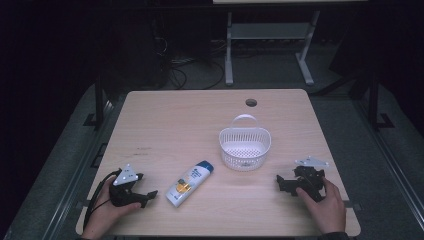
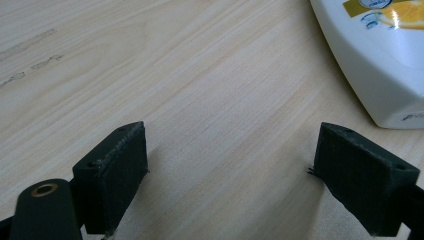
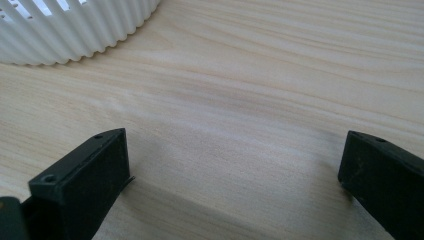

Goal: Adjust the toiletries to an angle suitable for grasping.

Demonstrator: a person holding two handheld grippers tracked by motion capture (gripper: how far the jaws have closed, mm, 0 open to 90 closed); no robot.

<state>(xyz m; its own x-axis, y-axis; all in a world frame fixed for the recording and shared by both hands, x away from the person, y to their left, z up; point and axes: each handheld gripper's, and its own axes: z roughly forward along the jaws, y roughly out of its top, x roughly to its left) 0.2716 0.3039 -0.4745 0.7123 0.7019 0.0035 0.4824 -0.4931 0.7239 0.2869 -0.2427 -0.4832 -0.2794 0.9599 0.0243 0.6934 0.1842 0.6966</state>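
Two tools rest low on the pale wood counter (image 1: 165,120), one at each near corner, each under a hand. Left tool (image 1: 148,196): jaws spread wide, bare wood between them in the left gripper view (image 2: 230,165), nothing held; a grey three-cornered plate sits on top and a cable loops back past the wrist. The left hand (image 1: 107,207) wraps it from behind, forearm coming in from the bottom edge, jaws pointing right toward the bottle. Right tool (image 1: 281,183): jaws likewise wide apart, only wood grain between them in the right gripper view (image 3: 235,175), nothing held; the right hand (image 1: 327,202) grips its rear, jaws pointing left. The white bottle (image 1: 190,183) lies flat on its side between the two tools, just beside the left one, blue cap toward the far side and angled to the right. Its label carries a blue mark near the cap and a yellow-orange patch lower down; the lettering is too small to read from above. In the left gripper view the bottle's (image 2: 385,65) white bottom end fills the upper right corner, with a gold band and an orange picture on the label, small grey print at the very end, unreadable. The white slotted basket (image 1: 245,148) with a loop handle stands upright beyond the bottle, nearer the right tool, apart from both; its ribbed wall (image 3: 75,30) shows at upper left of the right gripper view. A round cable hole (image 1: 251,102) sits near the counter's far edge.
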